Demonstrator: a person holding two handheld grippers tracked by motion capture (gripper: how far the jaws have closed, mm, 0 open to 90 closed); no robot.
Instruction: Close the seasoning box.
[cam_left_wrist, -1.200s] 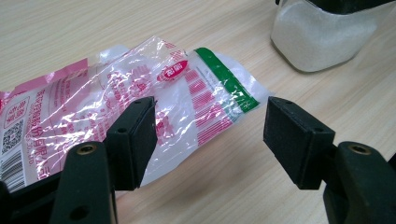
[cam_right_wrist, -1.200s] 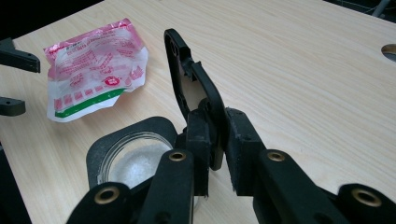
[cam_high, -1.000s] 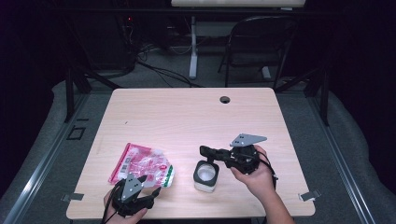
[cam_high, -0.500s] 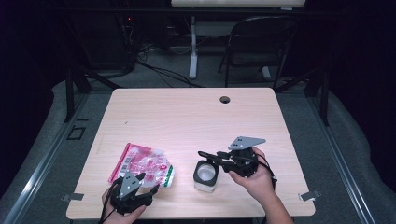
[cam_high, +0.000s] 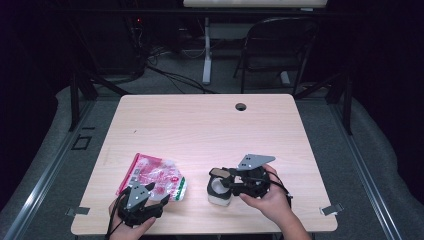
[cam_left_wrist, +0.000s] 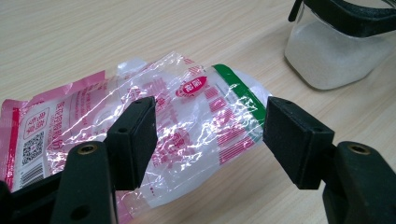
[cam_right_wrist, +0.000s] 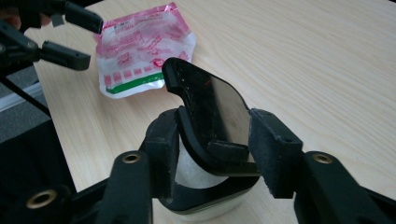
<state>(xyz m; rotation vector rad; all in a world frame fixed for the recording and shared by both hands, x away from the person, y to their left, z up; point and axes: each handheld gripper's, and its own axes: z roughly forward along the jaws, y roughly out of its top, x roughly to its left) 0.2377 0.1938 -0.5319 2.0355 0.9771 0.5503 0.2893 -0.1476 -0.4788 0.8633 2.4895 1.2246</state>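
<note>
Packaging of crinkled clear plastic with pink and red print and a green stripe (cam_left_wrist: 187, 116) is seen lying flat on the light wooden table (cam_high: 200, 125), at the lower left of the high view. Small pink characters, a red oval badge and a QR code at the left edge of the left gripper view can be made out, but none of the writing can be read. The left gripper (cam_left_wrist: 210, 126) is held just above the bag, jaws standing apart with the plastic between them and not pressed. At the lower centre of the high view a squat clear glass jar of white grains (cam_high: 219, 192) is stood, its hinged black lid (cam_right_wrist: 215, 116) tipped up. The right gripper (cam_right_wrist: 212, 149) is placed at the jar's mouth, its jaws having just been opening; the raised lid is seen between the pads, which flank it closely, though whether they touch it cannot be told. No label is seen on the jar.
</note>
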